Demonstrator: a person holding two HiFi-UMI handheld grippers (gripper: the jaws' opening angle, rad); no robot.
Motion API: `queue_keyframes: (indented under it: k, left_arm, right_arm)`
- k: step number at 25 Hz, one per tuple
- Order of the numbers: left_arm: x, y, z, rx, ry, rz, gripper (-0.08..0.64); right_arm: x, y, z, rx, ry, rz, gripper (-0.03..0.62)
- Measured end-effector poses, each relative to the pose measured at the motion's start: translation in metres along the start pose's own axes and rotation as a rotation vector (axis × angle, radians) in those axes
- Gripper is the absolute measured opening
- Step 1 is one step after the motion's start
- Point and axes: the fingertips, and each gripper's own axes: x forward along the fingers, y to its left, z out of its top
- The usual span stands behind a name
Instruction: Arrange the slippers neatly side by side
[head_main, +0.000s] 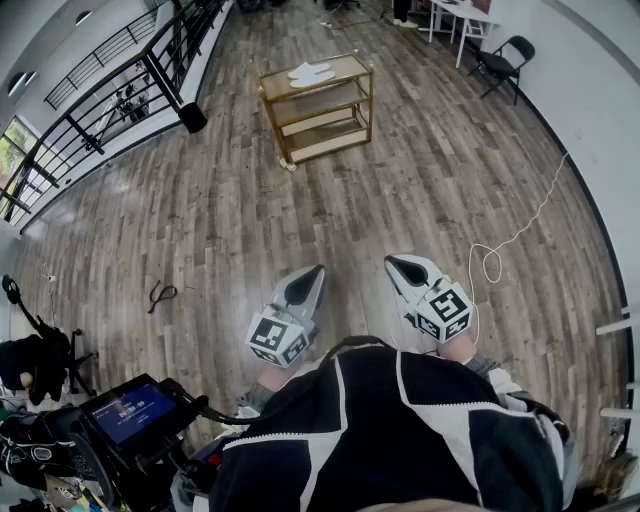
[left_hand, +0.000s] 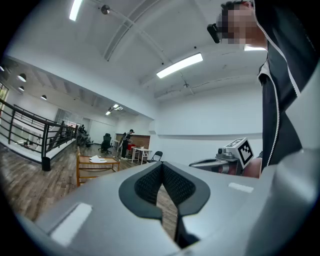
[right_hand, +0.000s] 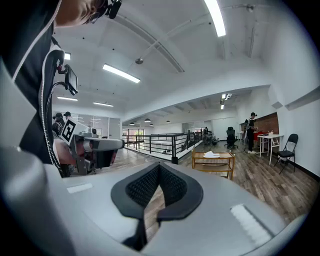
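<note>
- Closest to the head camera, the person's dark jacket (head_main: 400, 430) with white piping is filling the bottom of the head view, and both grippers are reaching forward just beyond it
- Jaws of the left gripper (head_main: 307, 282) are pressing together with nothing between them; its own view is showing only bare plank floor (head_main: 250, 200) past the pads
- Jaws of the right gripper (head_main: 401, 266) are likewise meeting tip to tip and carrying nothing, and it is pointing slightly downward
- White slippers (head_main: 310, 72) are lying on the top shelf of a wooden trolley (head_main: 350, 68) well apart from both grippers, far across the room; from here they are looking bunched together, and their exact lie is too small to tell
- By my reading, the task is sitting at its very start: the approach is only beginning, and no slipper is being touched
- Next, the person is needing to walk up to the trolley, spread both pairs of jaws, and bring one gripper to each slipper
- A white cable (head_main: 490, 262) is trailing over the floor to the right of the path, so it is worth stepping clear of it
</note>
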Motion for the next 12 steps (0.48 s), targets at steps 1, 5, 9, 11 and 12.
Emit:
queue_keyframes:
  k: [1, 5, 9, 11, 12]
  left_arm:
    - [0.0001, 0.0, -0.001, 0.0, 0.002, 0.0, 0.017]
    - [0.001, 0.0, -0.0017, 0.002, 0.003, 0.002, 0.017]
    - [0.0013, -0.0006, -0.0017, 0.001, 0.006, 0.003, 0.017]
    - [0.002, -0.0014, -0.0012, -0.001, 0.008, 0.004, 0.017]
    - [0.0027, -0.0019, -0.0007, -0.003, 0.009, 0.005, 0.017]
  right_arm:
    - [0.0001, 0.0007, -0.0005, -0.001, -0.001, 0.003, 0.0]
    - [0.0003, 0.0025, -0.0013, -0.007, -0.003, 0.011, 0.001]
    - [-0.0002, 0.002, -0.0013, -0.004, -0.007, 0.008, 0.001]
    - [-0.001, 0.0003, 0.0005, 0.006, -0.015, 0.007, 0.003]
    - [-0.0012, -0.0004, 0.0018, 0.012, -0.019, 0.009, 0.005]
